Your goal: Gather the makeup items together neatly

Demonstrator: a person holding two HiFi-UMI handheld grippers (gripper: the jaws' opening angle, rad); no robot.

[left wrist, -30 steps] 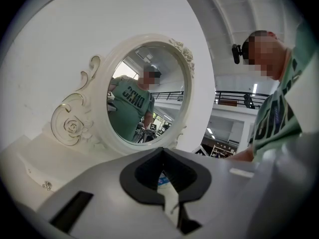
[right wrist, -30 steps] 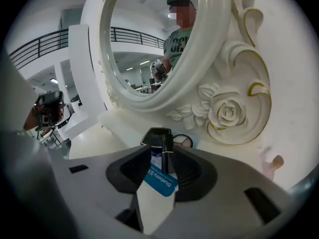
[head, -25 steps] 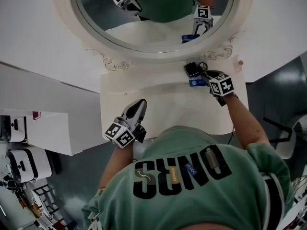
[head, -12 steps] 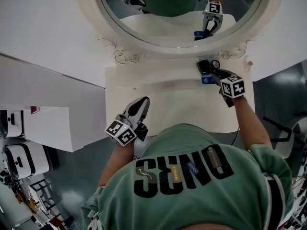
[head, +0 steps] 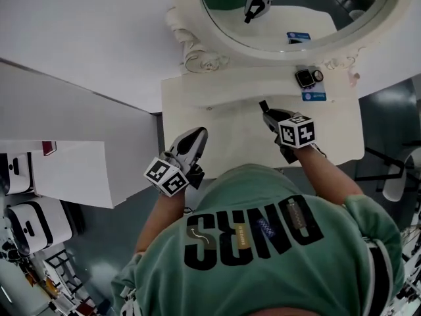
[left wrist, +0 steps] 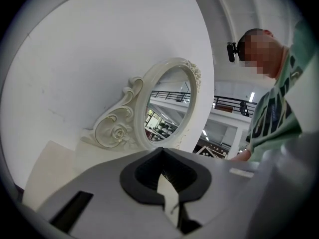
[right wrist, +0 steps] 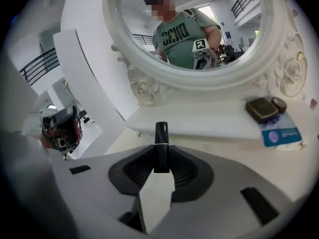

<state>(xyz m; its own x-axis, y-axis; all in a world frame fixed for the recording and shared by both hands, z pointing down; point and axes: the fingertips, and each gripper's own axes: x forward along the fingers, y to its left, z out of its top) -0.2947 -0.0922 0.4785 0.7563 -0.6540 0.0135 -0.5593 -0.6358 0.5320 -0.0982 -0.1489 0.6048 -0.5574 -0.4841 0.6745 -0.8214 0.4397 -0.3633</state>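
- The left hand-held gripper [head: 197, 135] is lowest and farthest left of the mirror [head: 197, 56], at the near left edge of the counter [head: 217, 120]. Its own view shows the jaws [left wrist: 161, 152] pressed together with nothing between them, pointing roughly level toward the mirror's carved frame.
- The cream counter runs under the mirror, and the mirror's oval frame with scrollwork stands at the counter's back edge.
- The right hand-held gripper [head: 266, 112] is over the counter below the middle of the mirror, tilted downward. Its jaws [right wrist: 161, 164] have just been closing, and they clamp a black lipstick [right wrist: 161, 144] with a thin gold band, which sticks out past the tips toward the mirror [head: 263, 105].
- A black compact [head: 304, 78] lies on the counter just under the mirror's right lower rim, with a small round item [head: 318, 76] touching or just beside it on the right.
- A blue packet [head: 314, 96] lies flat just in front of the compact, a little farther from the mirror, well apart from the lipstick.
- The person's green shirt shows reflected in the mirror.
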